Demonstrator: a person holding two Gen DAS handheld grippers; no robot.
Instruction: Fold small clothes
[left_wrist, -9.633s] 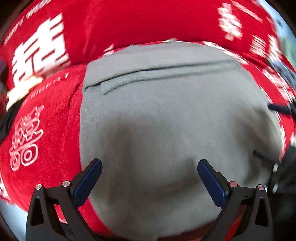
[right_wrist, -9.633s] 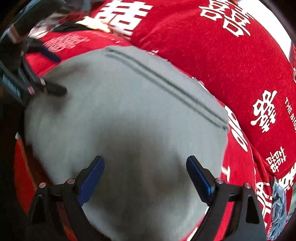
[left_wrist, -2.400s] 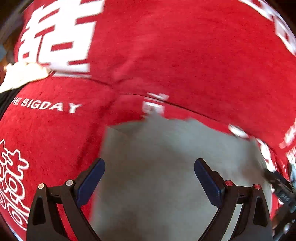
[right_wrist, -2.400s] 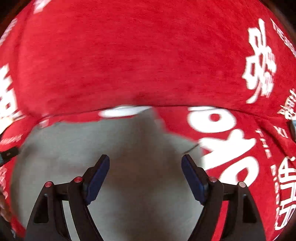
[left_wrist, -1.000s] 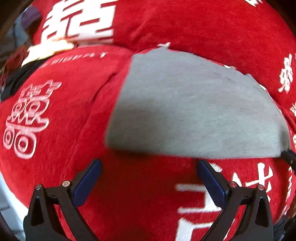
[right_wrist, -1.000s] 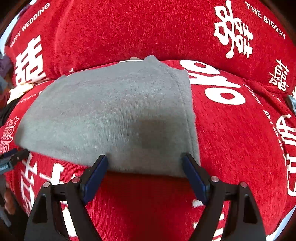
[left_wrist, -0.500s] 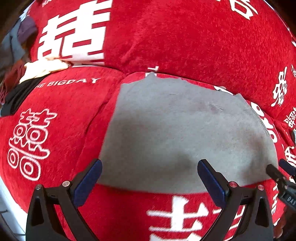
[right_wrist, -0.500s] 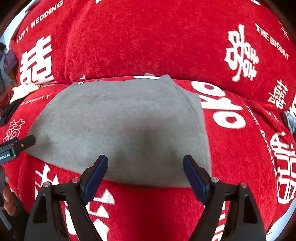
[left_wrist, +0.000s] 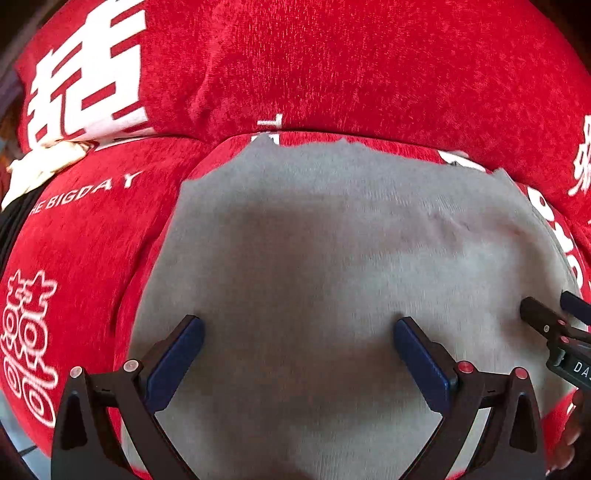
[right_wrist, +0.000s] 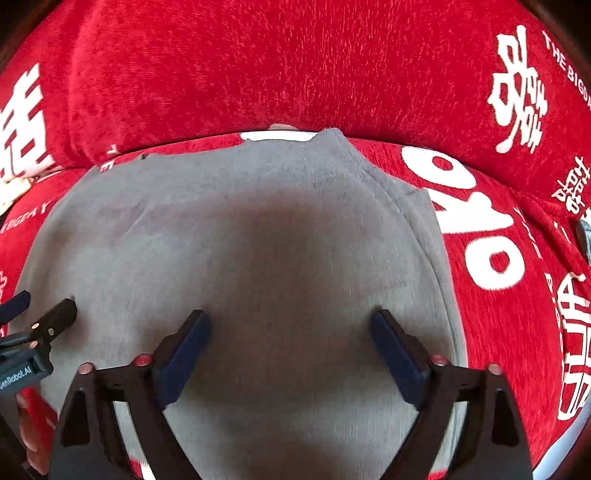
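Note:
A folded grey garment lies flat on the red sofa seat; it also fills the right wrist view. My left gripper is open and empty, low over the garment's near left part. My right gripper is open and empty, low over the garment's near right part. The right gripper's fingers show at the right edge of the left wrist view. The left gripper's fingers show at the left edge of the right wrist view.
The red backrest with white characters rises right behind the garment. A pile of white and dark clothes lies at the far left of the seat. The seat's right end drops off beyond the garment.
Both grippers have moved forward and down over the grey garment, which now fills the space between the open fingers. The garment lies as before.

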